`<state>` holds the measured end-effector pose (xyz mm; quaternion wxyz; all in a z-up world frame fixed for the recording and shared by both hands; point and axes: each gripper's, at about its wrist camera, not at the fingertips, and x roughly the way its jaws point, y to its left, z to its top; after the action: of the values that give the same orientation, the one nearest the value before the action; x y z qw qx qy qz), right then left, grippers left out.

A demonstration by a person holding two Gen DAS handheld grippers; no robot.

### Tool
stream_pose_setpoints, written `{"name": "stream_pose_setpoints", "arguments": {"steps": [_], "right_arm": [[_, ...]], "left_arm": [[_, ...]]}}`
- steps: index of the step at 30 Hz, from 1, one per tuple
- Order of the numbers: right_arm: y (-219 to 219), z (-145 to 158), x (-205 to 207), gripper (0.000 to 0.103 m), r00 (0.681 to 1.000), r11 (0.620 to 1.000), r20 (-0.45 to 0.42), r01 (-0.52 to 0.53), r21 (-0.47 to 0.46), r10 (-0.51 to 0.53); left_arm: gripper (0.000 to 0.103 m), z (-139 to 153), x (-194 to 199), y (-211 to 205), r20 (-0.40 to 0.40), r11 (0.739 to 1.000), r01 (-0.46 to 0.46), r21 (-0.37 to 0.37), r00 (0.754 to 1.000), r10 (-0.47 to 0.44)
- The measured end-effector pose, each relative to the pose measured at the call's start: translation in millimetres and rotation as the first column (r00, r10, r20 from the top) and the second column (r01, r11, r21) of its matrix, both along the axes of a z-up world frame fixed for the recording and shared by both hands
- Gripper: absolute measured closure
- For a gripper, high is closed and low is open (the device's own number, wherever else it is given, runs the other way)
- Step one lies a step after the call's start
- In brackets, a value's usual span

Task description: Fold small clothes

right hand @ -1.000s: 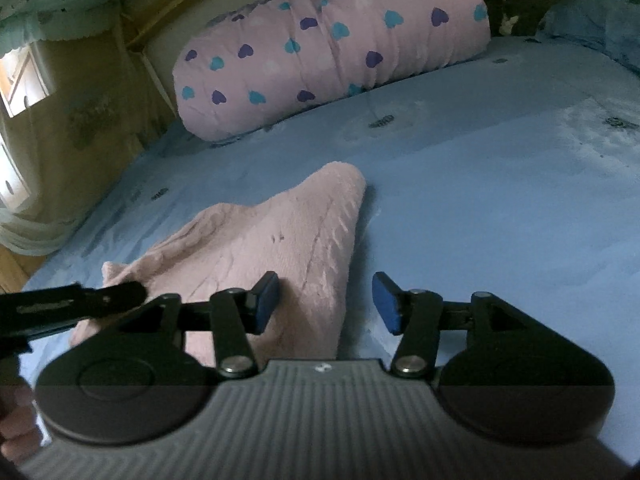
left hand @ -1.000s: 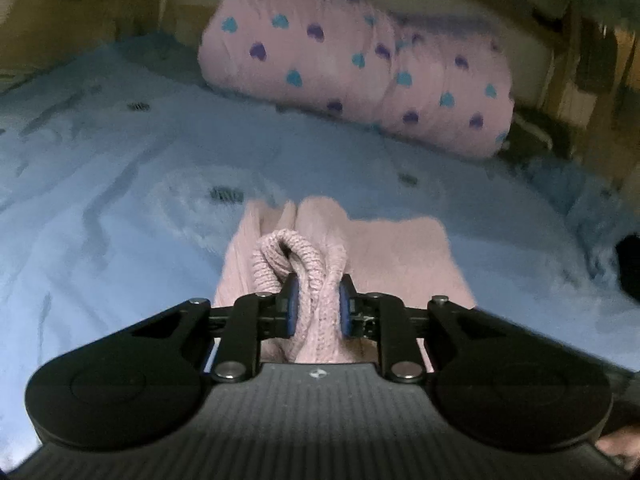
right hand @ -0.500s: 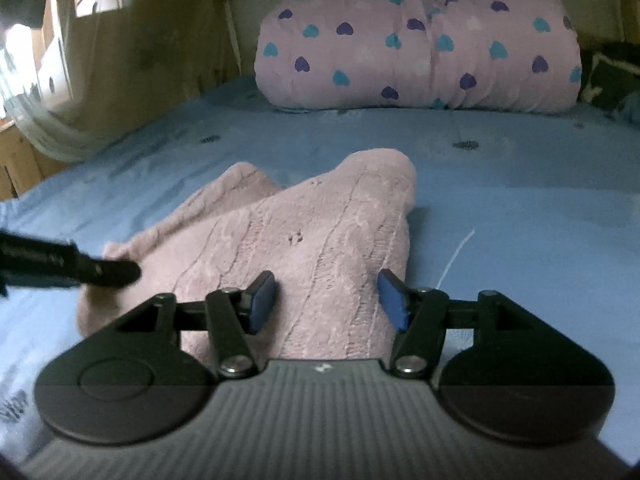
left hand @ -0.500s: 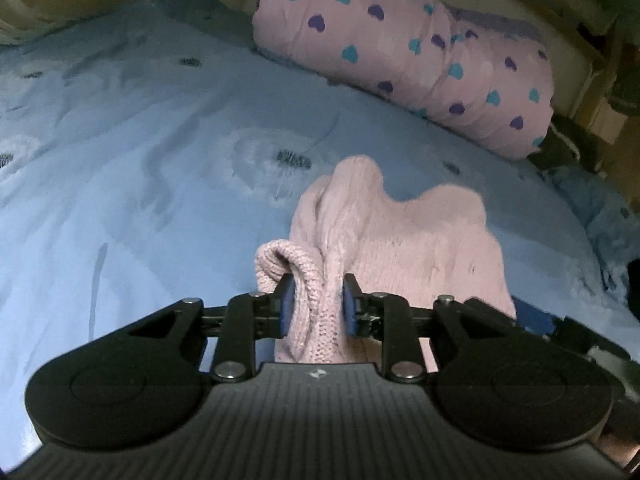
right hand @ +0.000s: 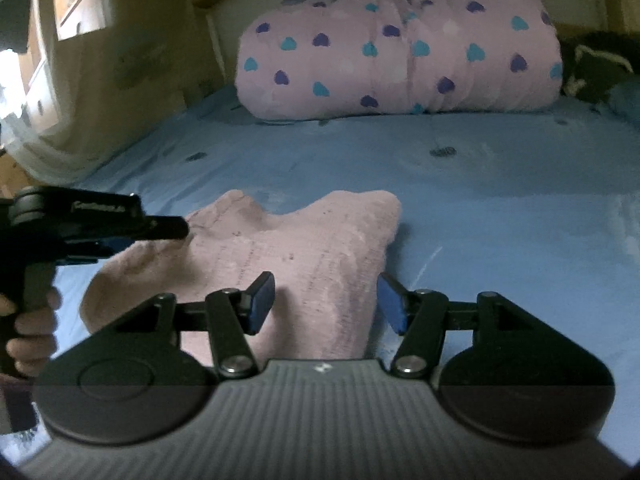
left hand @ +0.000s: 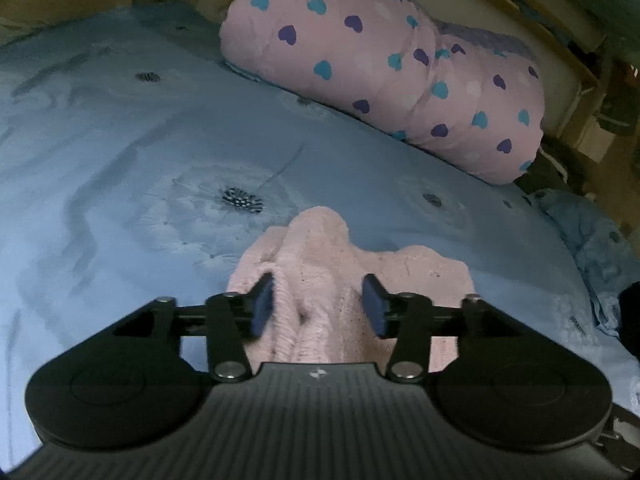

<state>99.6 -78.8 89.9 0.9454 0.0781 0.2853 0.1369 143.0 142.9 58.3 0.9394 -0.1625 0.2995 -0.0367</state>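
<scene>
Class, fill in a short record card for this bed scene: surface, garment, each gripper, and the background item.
Surface: blue bedsheet with flower print
Garment: pink knitted garment, lying on the sheet, partly folded
Left gripper: jaws opening, bunched knit between them, pads not pressing it
Right gripper: open, over the garment's near edge
Background: pink heart-print rolled quilt at the head of the bed
</scene>
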Motion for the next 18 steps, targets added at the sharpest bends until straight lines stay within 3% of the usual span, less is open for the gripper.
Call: {"name": "stream_pose_setpoints", "arguments": {"steps": [3, 4, 5, 6, 9, 11, 14, 18], "right_arm": [[-6.2, -10.1, 4.0, 0.043, 1.0, 0.999, -0.021, 0.005, 0.042, -0.004], [-7.3, -14.5, 5.8, 0.043, 1.0, 0.998, -0.031, 0.004, 0.062, -0.002], [-7.3, -18.1, 7.2, 0.043, 0.999, 0.997, -0.037, 0.004, 0.077, -0.001], [-7.1, -20.7, 7.9, 0.043, 0.999, 0.996, -0.041, 0.005, 0.09, -0.001], [-5.1, -25.6, 9.6, 0.043, 0.999, 0.991, -0.045, 0.006, 0.134, 0.0], [-1.3, -24.5, 8.2, 0.042, 0.999, 0.989, -0.04, -0.01, 0.147, 0.016], [8.3, -21.2, 7.2, 0.042, 0.999, 0.996, -0.016, -0.039, 0.083, 0.04], [8.1, -21.2, 8.7, 0.04, 0.999, 0.997, -0.029, -0.036, 0.07, 0.038]], "left_arm": [[0.045, -10.0, 4.1, -5.3, 0.01, 0.999, -0.003, 0.052, 1.0, 0.002], [0.049, -12.5, 4.0, -7.1, 0.008, 0.997, -0.014, 0.082, 1.0, 0.013], [0.062, -13.7, 4.0, -8.7, 0.0, 0.993, -0.031, 0.114, 1.0, 0.032], [0.067, -14.1, 3.2, -8.4, -0.004, 0.989, -0.05, 0.139, 0.999, 0.051], [0.068, -14.2, -1.1, 0.4, -0.026, 0.988, -0.094, 0.12, 0.995, 0.098], [0.068, -17.1, -2.7, 5.3, -0.044, 0.988, -0.098, 0.119, 0.994, 0.104], [0.065, -14.1, -8.7, 11.9, -0.038, 0.992, -0.092, 0.087, 0.995, 0.095], [0.046, -4.6, -24.1, 20.2, -0.032, 0.997, -0.08, 0.001, 0.996, 0.08]]}}
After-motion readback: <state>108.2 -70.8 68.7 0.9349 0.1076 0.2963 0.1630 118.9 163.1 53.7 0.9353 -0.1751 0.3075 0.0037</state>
